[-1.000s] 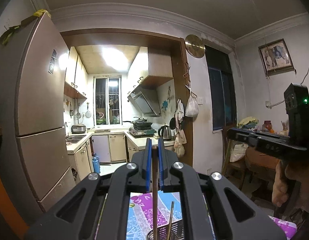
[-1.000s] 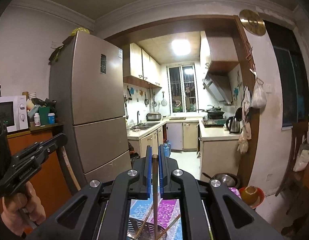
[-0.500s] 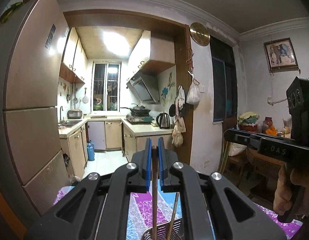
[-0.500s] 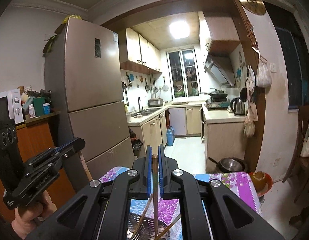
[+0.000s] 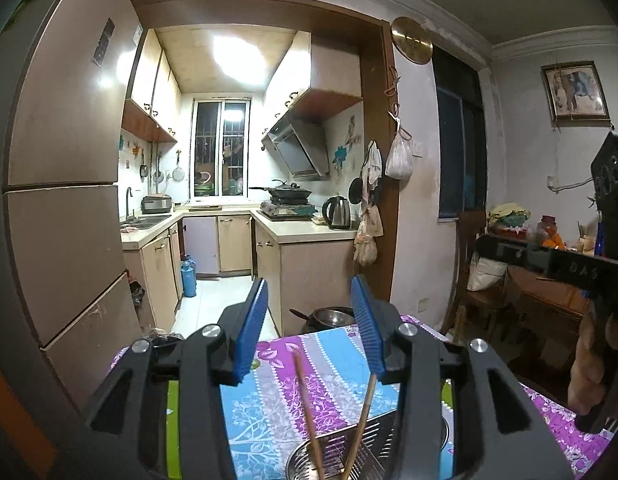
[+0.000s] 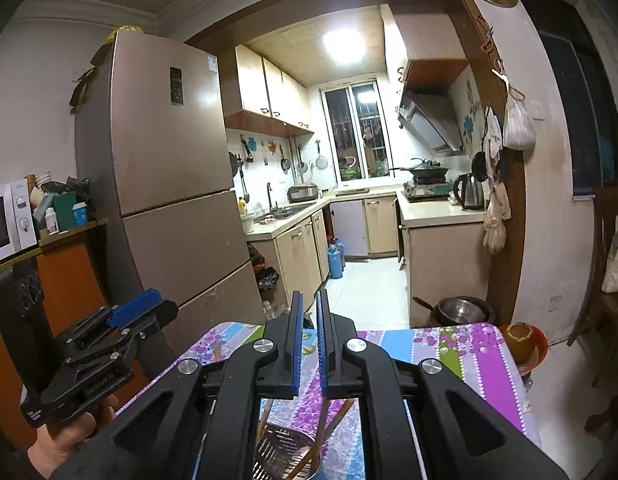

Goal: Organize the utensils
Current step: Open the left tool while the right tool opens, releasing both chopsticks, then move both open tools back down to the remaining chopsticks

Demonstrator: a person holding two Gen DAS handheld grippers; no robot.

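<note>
Two handheld grippers are seen above a table [image 5: 269,400] covered in a floral cloth. The left gripper [image 5: 309,320] is caught with its jaws opening, blue pads well apart and pressing on nothing; two chopsticks [image 5: 307,408] stand loose below them in a metal holder [image 5: 341,456]. The right gripper [image 6: 308,340] is almost fully closed, with nothing seen between its pads, above the same holder.

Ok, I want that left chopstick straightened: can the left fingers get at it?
Probably yes: the left gripper is opening its fingers, and the chopstick stands free between them in the holder.
</note>
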